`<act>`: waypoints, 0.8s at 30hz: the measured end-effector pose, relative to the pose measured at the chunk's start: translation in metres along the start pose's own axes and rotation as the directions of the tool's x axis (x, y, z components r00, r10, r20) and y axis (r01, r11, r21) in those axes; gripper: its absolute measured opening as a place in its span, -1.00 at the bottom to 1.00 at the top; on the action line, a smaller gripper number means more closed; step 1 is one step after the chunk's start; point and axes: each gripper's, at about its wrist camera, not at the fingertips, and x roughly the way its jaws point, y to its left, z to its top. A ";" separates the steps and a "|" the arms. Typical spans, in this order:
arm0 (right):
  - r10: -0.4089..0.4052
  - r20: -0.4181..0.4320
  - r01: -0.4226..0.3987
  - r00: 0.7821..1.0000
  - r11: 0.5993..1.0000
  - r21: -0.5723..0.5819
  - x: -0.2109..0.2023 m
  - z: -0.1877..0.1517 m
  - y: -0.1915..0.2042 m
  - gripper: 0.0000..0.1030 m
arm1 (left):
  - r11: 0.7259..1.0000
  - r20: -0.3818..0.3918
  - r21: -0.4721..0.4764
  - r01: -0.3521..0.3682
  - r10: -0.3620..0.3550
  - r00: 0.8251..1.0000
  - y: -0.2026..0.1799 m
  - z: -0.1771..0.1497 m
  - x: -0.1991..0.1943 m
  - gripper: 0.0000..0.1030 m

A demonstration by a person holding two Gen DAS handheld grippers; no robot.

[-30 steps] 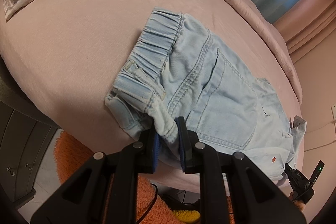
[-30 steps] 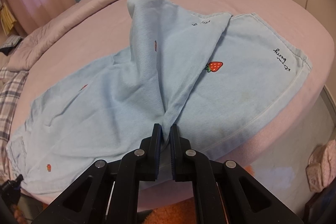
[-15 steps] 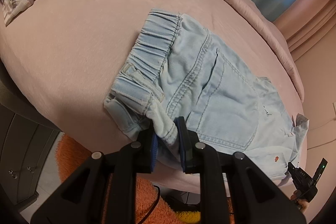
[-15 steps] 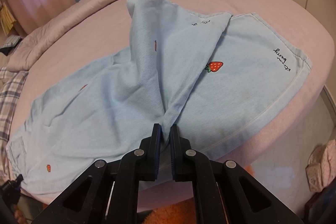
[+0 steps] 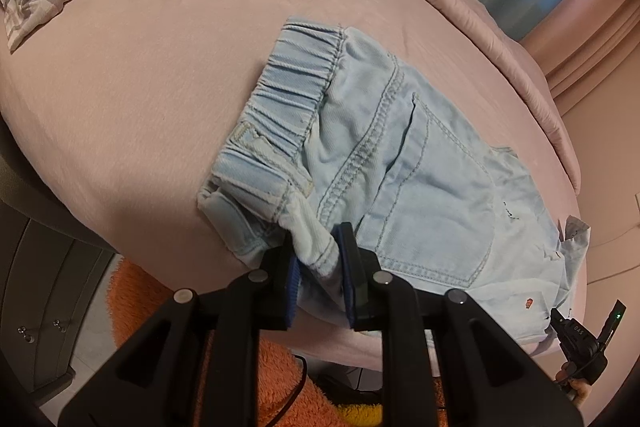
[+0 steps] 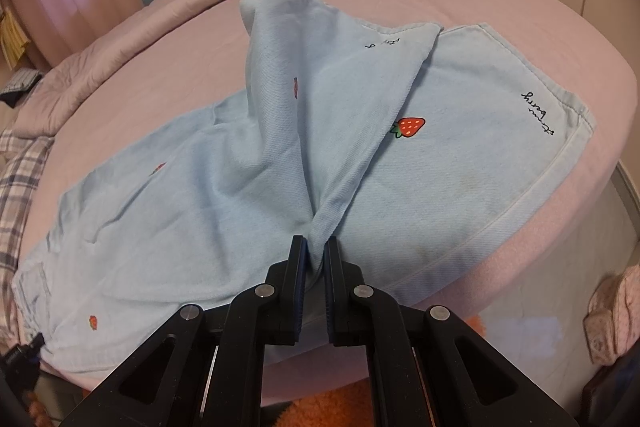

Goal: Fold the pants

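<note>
Both grippers (image 5: 316, 259) (image 6: 316, 259) downward-tilted, clamping pants (image 6: 224, 187)

Both tongs (image 5: 316, 267) (image 6: 316, 259) matte black — silver screws, ribbed blue pads (image 5: 293, 281).

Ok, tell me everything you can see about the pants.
The pants are pale blue denim with an elastic gathered waistband, a stitched back pocket, small strawberry prints and script lettering. They lie spread on the pink bed. The left hand-held gripper pinches the waist end's near edge; the right hand-held gripper pinches a leg's near edge, tenting it.
</note>
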 end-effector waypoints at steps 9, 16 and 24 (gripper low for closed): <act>0.002 -0.002 -0.002 1.000 1.000 0.002 0.000 0.000 0.000 -0.92 | 1.000 0.000 -0.001 0.013 -0.013 1.000 0.001 0.000 0.002 -0.61; 0.029 -0.009 -0.029 1.000 1.000 0.004 0.000 0.002 -0.004 -0.92 | 1.000 0.006 0.006 0.009 -0.009 1.000 0.001 -0.001 0.003 -0.61; 0.054 -0.019 -0.054 0.998 0.998 0.014 -0.001 0.003 -0.010 -0.92 | 1.000 0.006 0.007 0.002 -0.002 1.000 -0.001 -0.001 0.002 -0.60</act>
